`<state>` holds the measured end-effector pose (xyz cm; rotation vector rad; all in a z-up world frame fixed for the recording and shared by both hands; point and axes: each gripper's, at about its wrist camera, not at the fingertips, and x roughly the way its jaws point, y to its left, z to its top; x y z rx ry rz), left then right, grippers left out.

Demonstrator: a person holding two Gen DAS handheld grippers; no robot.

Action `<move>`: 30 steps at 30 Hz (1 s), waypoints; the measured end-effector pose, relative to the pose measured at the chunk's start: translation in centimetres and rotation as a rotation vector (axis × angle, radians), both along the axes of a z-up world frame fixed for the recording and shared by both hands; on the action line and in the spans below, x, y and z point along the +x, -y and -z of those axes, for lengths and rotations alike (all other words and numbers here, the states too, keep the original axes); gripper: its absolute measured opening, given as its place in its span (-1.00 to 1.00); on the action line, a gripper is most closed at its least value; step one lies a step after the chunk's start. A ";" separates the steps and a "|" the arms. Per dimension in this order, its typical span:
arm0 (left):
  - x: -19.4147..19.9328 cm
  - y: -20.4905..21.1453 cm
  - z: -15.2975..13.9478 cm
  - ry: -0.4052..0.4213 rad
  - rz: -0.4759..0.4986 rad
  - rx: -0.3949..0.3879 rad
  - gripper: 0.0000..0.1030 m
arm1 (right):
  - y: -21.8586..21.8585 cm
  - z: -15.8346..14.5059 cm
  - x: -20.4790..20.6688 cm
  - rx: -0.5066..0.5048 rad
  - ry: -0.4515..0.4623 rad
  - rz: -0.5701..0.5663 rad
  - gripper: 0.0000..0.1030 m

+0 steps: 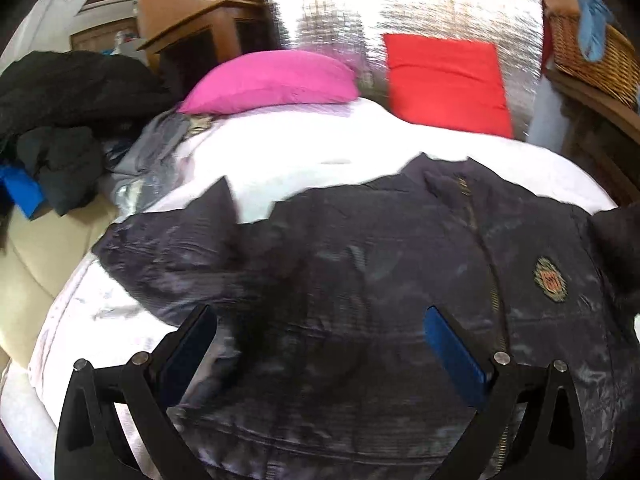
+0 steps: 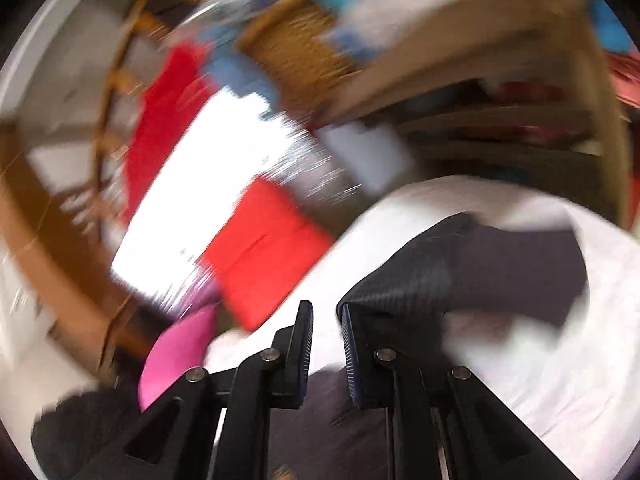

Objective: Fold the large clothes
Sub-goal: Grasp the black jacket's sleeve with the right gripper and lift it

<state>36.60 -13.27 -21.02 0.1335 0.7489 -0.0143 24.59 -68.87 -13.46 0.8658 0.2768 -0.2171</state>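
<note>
A dark navy jacket [image 1: 380, 264] with a zip and a gold crest [image 1: 550, 280] lies spread face up on the white bed [image 1: 320, 148]. My left gripper [image 1: 320, 320] is open and empty, just above the jacket's lower front. In the blurred right wrist view, my right gripper [image 2: 324, 316] stands slightly apart. The ribbed cuff of the jacket's sleeve [image 2: 404, 280] drapes over its right finger, with the sleeve [image 2: 520, 268] trailing over the bed [image 2: 540, 360]. I cannot tell whether anything is pinched.
A pink pillow [image 1: 272, 80] and a red pillow [image 1: 444, 80] lean at the silver headboard [image 1: 400, 4]. A pile of dark clothes [image 1: 60, 120] lies left of the bed. A wicker basket [image 1: 592, 52] sits on a wooden unit at right.
</note>
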 end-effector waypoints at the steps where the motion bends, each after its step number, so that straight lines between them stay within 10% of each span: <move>1: 0.0 -0.5 -0.1 0.002 -0.007 -0.005 1.00 | -2.5 -0.7 0.5 -0.020 0.013 -0.057 -0.68; 12: -0.7 -4.9 -1.4 0.064 -0.084 -0.011 1.00 | -17.6 -0.5 3.5 -0.029 0.001 -0.421 -0.63; 14: -0.6 -5.2 -1.5 0.065 -0.080 -0.020 1.00 | -16.3 0.3 3.1 0.016 -0.040 -0.386 -0.33; 15: -0.6 -5.2 -1.5 0.066 -0.077 -0.024 1.00 | -15.4 0.8 2.9 0.057 -0.055 -0.378 0.54; 16: -0.7 -5.1 -1.6 0.067 -0.073 -0.027 1.00 | -14.0 1.7 2.6 0.111 -0.076 -0.363 0.96; 26: -0.9 -3.8 -2.0 0.086 -0.024 -0.047 1.00 | -1.8 9.6 -2.4 0.354 -0.300 0.116 1.00; 30: -0.8 -3.4 -1.9 0.078 0.006 -0.070 1.00 | 0.6 12.8 -1.0 0.428 -0.340 0.141 1.00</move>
